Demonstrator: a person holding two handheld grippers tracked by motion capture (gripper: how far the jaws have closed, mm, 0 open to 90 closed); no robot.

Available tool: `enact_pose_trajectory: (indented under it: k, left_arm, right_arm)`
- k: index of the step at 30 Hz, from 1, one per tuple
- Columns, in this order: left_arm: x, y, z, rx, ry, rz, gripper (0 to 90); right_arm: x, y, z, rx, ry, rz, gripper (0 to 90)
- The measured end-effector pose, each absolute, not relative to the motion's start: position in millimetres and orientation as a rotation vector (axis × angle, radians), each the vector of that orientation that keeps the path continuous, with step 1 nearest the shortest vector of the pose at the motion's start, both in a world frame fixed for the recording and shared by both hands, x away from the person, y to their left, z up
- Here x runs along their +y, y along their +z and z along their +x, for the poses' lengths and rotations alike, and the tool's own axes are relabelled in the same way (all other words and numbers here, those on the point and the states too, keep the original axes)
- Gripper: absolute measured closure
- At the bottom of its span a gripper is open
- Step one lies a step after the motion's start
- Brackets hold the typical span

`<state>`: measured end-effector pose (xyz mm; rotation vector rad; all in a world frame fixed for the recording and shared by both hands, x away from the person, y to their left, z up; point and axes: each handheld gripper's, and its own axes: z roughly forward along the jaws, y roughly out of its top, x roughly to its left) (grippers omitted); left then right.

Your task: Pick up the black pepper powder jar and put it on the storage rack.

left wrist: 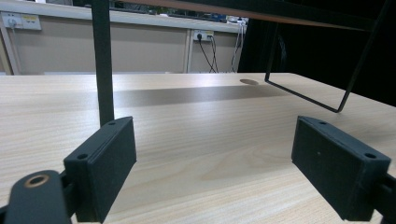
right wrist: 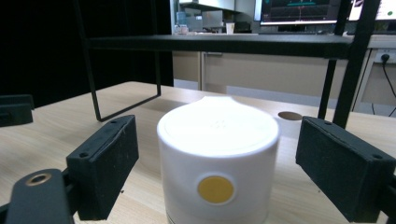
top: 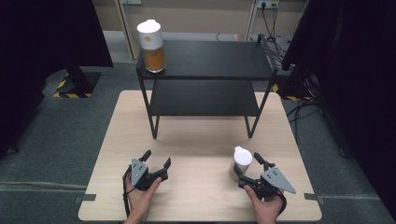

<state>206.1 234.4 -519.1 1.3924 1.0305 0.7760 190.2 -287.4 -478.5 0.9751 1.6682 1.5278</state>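
A white-lidded jar (top: 240, 162) stands on the wooden table (top: 201, 140) at the front right. My right gripper (top: 248, 163) is open, its jaws on either side of the jar with a gap on both sides. In the right gripper view the jar's white lid (right wrist: 218, 144) with a yellow dot sits between the pads (right wrist: 105, 163). My left gripper (top: 157, 159) is open at the front left with nothing between its pads (left wrist: 105, 168). A second jar (top: 151, 39), white-lidded with orange contents, stands on the top left of the black shelf (top: 205, 58).
The black two-tier shelf stands on the table's far half, its legs (left wrist: 103, 60) ahead of the left gripper. Its lower tier (top: 203, 98) is bare. Dark curtains and cables (top: 275, 46) lie beyond the table.
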Motion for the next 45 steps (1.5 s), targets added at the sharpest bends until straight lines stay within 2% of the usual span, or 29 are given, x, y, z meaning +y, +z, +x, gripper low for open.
enact_pose_trajectory:
  k: [11, 19, 45]
  left_arm:
    - [235, -519, 207, 1.030, 0.774, 1.395, 13.4]
    - [234, -519, 206, 1.029, 0.774, 1.395, 13.4]
    - [233, -519, 206, 1.019, 0.781, 1.404, 13.4]
  right_arm:
    - [-279, -484, 201, 1.683, 1.493, 1.017, 21.5]
    - [-275, -487, 201, 1.688, 1.483, 1.011, 30.1]
    - [-274, -477, 193, 1.608, 1.494, 1.028, 30.7]
